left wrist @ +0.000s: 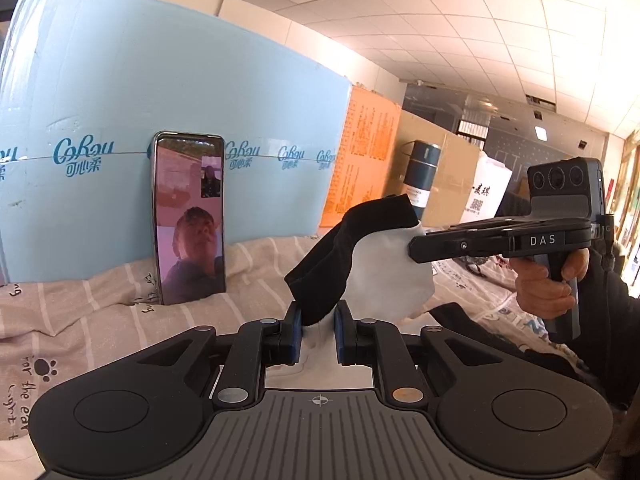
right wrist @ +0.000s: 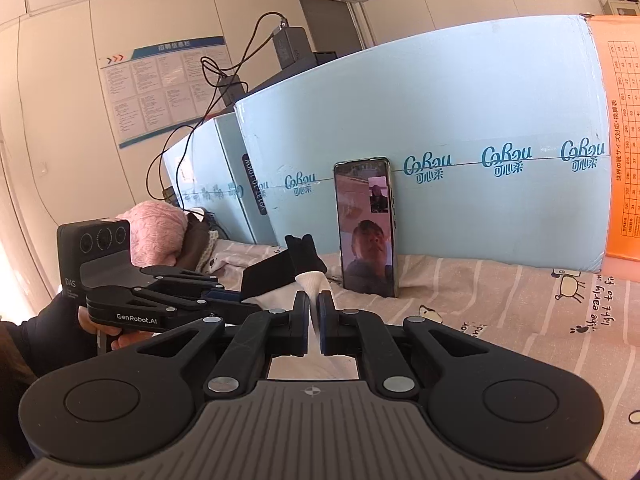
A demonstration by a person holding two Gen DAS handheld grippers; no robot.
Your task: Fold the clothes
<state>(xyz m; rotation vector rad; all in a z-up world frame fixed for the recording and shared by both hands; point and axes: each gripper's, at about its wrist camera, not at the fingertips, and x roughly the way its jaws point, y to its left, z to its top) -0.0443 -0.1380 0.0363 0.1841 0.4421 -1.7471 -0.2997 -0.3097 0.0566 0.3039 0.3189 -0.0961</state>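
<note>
I hold a claw in each hand above a bed covered by a striped sheet (left wrist: 100,312) printed with paw marks and small lettering, and a phone (left wrist: 189,218) propped upright against a pale blue box (left wrist: 160,100) serves as my landmark. A sock (left wrist: 360,256), white with a black cuff and toe, hangs in the air just right of the phone and a little nearer to me. My left claw (left wrist: 318,330) has its blue-padded fingers partly closed, with a narrow gap between them, and the sock's black end sits in that gap, pinched from below. My right claw (right wrist: 314,320) has its fingers drawn almost together on the sock's white end, low in front of the phone. In the left view that claw reaches in from the right of the phone, its tip against the white cloth, my right hand (left wrist: 548,280) around its grip. Left of the phone, farther along the bed, lies a pink knit (right wrist: 156,228). An orange box (left wrist: 360,160) stands right of the blue one
</note>
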